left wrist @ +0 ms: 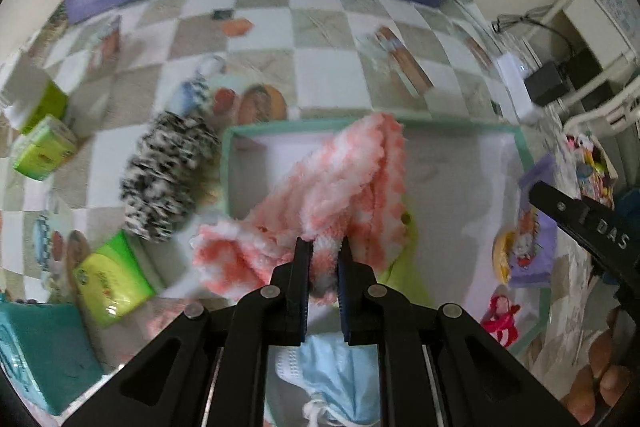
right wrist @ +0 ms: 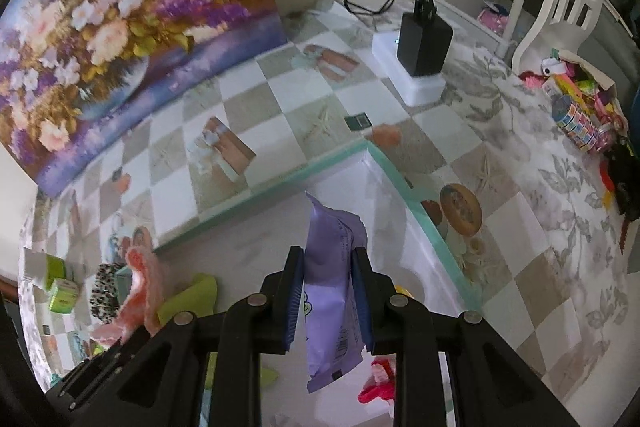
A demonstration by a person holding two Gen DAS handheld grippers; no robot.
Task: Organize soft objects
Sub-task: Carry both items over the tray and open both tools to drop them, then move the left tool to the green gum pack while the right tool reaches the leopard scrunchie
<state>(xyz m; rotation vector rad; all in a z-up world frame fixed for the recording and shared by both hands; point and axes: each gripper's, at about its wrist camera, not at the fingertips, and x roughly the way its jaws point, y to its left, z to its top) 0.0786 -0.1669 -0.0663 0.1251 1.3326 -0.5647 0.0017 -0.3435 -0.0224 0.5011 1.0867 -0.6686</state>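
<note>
Checkered cloth covers our desk (right wrist: 500, 239), a floral painting (right wrist: 120, 27) propped at the back, and a shallow mint-rimmed tray (left wrist: 420, 125) sits in the middle as the collecting spot.

Left hand-held gripper (left wrist: 323, 247): we have it clamped on a pink-and-white fluffy cloth (left wrist: 340, 179), lifted, draping over the tray's near-left part. Right hand-held gripper (right wrist: 328, 259): closed on a purple soft pack (right wrist: 334, 283), held above the tray interior near its right wall.

Already inside the tray, as far as we can tell: a yellow-green cloth (right wrist: 192, 297) and a small red item (left wrist: 500, 319) (blurred, can't say what it is). A blue face mask (left wrist: 340, 379) lies under the left gripper; whether it's in the tray or just outside, we can't tell.

Left outside: a black-and-white fuzzy item (left wrist: 168, 179) touching the tray's left rim, a striped blue piece (left wrist: 196, 93) behind it, green tissue packs (left wrist: 44, 151) and a teal pack (left wrist: 40, 347) on the left side.

Our estimate: roughly midway. Two items in hand to drop, several on the left still to fetch.
</note>
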